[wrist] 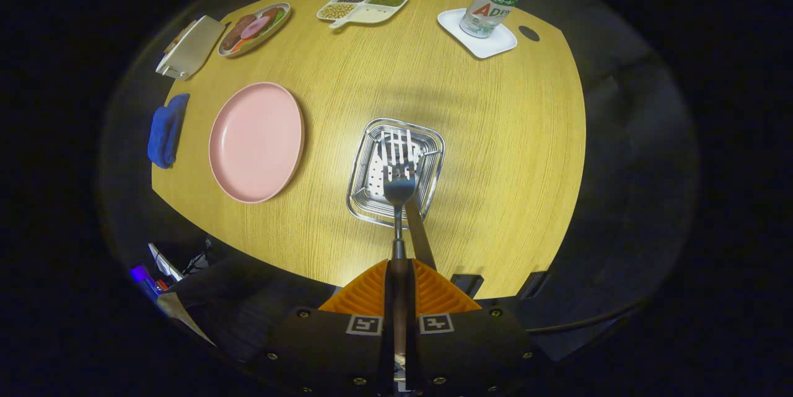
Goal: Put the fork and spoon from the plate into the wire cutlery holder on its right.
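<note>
Your gripper (pixel 399 285) pinched the fork (pixel 398 189) handle, tines over the wire cutlery holder (pixel 365 196) on the wooden table (pixel 495 137); left of it lay the pink plate (pixel 256 142).

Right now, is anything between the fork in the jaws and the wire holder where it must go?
Nothing visible. The gripper is shut on the fork, whose tines hang over the open wire cutlery holder. Another handle already leans inside, beside the fork.

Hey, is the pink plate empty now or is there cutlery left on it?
Empty: the pink plate shows a bare surface. The gripper holds a fork over the wire holder.
</note>
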Tool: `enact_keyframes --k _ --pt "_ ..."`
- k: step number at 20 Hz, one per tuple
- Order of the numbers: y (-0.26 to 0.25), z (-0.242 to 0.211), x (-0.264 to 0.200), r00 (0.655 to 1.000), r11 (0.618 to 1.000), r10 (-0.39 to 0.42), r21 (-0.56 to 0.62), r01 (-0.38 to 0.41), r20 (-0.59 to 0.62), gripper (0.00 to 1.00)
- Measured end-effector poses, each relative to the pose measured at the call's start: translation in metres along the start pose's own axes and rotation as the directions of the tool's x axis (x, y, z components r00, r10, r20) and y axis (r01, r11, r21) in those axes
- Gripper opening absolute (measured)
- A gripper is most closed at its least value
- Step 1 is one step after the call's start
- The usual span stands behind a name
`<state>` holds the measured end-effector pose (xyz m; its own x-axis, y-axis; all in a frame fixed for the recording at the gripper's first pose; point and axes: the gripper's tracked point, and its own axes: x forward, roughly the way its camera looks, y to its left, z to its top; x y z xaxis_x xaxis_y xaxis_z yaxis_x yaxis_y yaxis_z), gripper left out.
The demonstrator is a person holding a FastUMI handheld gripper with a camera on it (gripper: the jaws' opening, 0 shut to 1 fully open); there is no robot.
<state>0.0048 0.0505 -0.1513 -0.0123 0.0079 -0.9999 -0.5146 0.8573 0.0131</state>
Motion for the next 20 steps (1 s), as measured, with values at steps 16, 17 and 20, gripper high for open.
enact_keyframes --k 16,17,20 --pt "-0.001 0.027 0.006 0.917 0.994 -0.051 -0.109 0.008 -0.396 0.07" --pt "0.0 0.028 0.008 0.91 0.993 -0.056 -0.116 0.009 -0.411 0.07" --pt "0.0 0.032 0.008 0.89 0.99 -0.073 -0.138 0.012 -0.449 0.07"
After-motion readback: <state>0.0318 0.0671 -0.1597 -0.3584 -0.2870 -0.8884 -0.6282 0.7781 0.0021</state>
